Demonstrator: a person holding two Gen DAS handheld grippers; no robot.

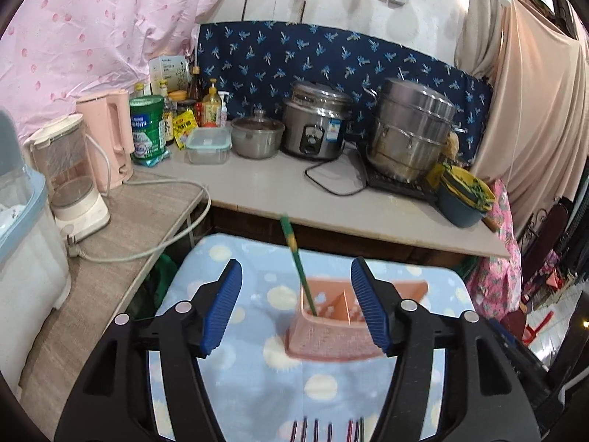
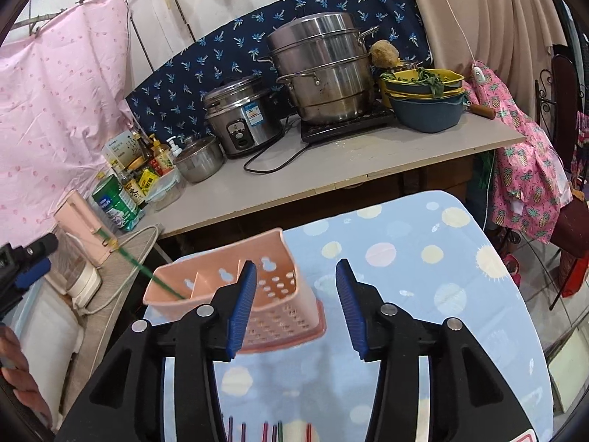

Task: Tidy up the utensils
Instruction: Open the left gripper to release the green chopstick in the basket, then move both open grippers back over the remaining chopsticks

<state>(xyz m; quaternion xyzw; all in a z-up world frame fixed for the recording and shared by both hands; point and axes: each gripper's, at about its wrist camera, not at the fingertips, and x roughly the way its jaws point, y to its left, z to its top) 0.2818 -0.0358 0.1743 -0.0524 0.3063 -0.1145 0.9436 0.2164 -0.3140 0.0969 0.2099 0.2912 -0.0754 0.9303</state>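
Left wrist view: both tongs gape, unladen. The thin green plastic chopstick leaning in the perforated pink plastic utensil holder looks light, stiff, slippery; pinch mid-shaft.

pink utensil holder looks like matt plastic, perforated walls. green chopstick in it is smooth, faint sheen. blue dotted cloth under it is soft, matt. left gripper and right gripper: black matt plastic arms, ribbed blue pads. steamer pot and rice cooker are brushed, shiny metal. countertop is smooth, matt.
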